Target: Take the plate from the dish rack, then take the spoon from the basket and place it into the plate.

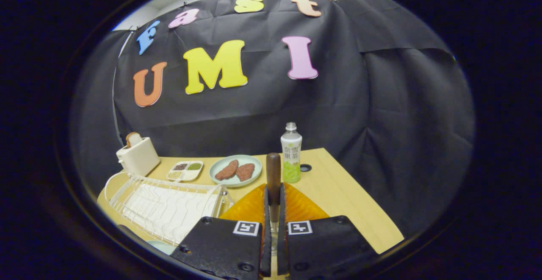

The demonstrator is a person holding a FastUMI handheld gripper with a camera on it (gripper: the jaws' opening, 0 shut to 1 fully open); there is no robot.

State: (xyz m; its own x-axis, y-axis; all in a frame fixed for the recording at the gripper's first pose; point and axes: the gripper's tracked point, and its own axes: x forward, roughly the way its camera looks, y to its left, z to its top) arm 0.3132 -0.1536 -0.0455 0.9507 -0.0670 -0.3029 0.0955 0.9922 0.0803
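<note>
Spoon (273,174) sat pinched upright in my tool (274,212), its wooden handle poking out above the orange basket (296,206), and a loose grip risked dropping it short of the plate (160,246).

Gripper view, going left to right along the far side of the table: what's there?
Toaster → divided condiment tray → plate with two meat patties → wooden spoon handle clamped in the hand-held gripper → drink bottle.
</note>
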